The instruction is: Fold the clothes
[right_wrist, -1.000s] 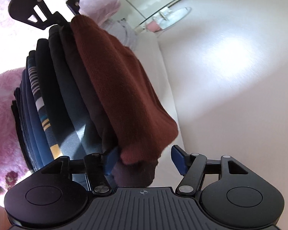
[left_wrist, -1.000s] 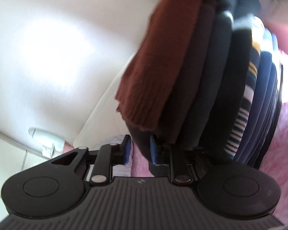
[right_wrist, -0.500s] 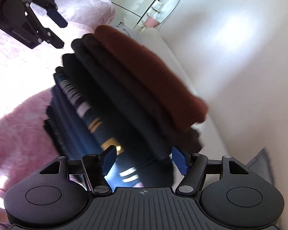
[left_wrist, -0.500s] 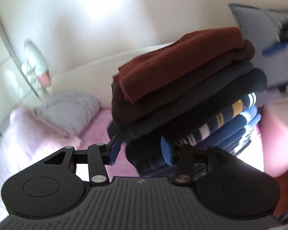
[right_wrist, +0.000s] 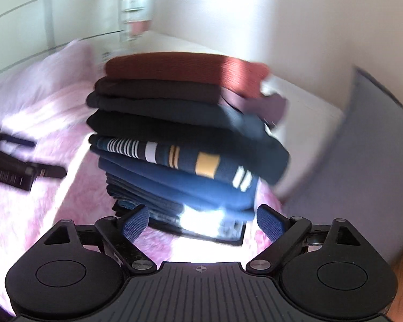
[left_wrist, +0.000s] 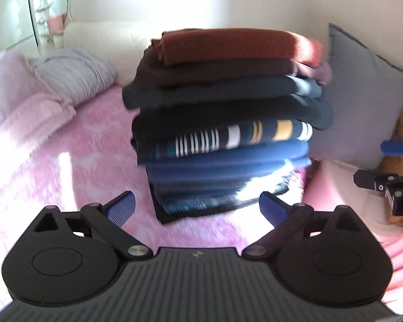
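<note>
A tall stack of folded clothes (left_wrist: 223, 139) stands on the pink blanket (left_wrist: 67, 161), with a rust-brown knit (left_wrist: 233, 47) on top, dark pieces under it, then a striped navy one (left_wrist: 228, 139) and blue ones. My left gripper (left_wrist: 197, 209) hangs in front of the stack's foot, its jaws opening wide with nothing between them. In the right wrist view the same stack (right_wrist: 180, 145) fills the middle. My right gripper (right_wrist: 201, 221) is also opening, empty, just short of the bottom layers. Each gripper shows at the edge of the other's view.
A grey cushion (left_wrist: 362, 96) leans against the wall to the right of the stack. A lilac pillow (left_wrist: 75, 75) and a pink pillow (left_wrist: 5, 86) lie at the left by the white headboard (left_wrist: 104, 43). A mirror (left_wrist: 48, 8) hangs on the wall.
Both grippers let go of the rust-brown knit, rolled upright and drew back from the stack. Their jaws went from narrow to wide. The stack now appears upright.
</note>
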Available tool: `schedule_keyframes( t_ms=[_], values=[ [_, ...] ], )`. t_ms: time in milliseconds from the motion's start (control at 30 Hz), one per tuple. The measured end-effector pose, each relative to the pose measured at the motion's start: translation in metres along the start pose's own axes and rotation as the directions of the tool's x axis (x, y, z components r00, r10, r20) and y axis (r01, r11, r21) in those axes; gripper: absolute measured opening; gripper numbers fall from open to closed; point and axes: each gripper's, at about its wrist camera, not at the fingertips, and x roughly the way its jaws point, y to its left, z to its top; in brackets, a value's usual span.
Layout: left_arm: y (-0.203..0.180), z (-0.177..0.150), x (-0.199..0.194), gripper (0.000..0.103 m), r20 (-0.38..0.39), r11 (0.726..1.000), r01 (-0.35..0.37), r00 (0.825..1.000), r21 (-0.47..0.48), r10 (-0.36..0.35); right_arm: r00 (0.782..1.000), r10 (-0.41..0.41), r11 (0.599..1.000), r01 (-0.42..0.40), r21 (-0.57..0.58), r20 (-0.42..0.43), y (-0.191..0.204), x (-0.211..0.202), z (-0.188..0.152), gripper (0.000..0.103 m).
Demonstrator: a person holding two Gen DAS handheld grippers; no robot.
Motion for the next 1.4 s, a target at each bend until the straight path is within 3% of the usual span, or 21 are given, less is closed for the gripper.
schedule_keyframes(
  t_ms=[167,400,533,700,1000,1233,1400],
  values=[
    [0.004,-0.039,-0.045,0.097,0.056,0.997,0.057,0.997,-0.043,-0.055,0.999,-0.049,0.986,0.050,0.157,-0.013,0.025,-0.043,-0.035,0.091],
    [-0.013,-0.068,-0.094,0.095,0.110,0.995,0.090,0.990,0.040,-0.094,0.998,-0.055,0.970,0.060,0.235,-0.026,0.052,-0.087,-0.061,0.091],
    [-0.012,-0.073,-0.105,0.096,0.113,0.998,0.061,0.992,0.017,-0.063,0.999,-0.047,0.971,0.047,0.236,-0.005,0.052,-0.100,-0.059,0.091],
    [-0.042,-0.077,-0.096,0.096,0.103,0.999,-0.011,0.995,-0.044,0.015,1.000,-0.018,0.978,0.017,0.206,0.006,0.043,-0.107,-0.057,0.091],
    [-0.096,-0.081,-0.091,0.096,0.050,0.979,-0.050,0.997,-0.197,0.061,0.998,0.064,0.990,-0.062,0.129,-0.011,-0.017,-0.107,-0.058,0.091],
    [-0.153,-0.083,-0.092,0.096,0.013,0.967,-0.153,0.987,-0.204,0.159,0.993,0.101,0.989,-0.093,0.116,-0.062,-0.058,-0.090,-0.066,0.091],
    [-0.171,-0.079,-0.087,0.096,-0.006,0.973,-0.190,0.982,-0.131,0.191,0.993,0.122,0.989,-0.121,0.089,-0.005,-0.061,-0.099,-0.061,0.091]
  ],
)
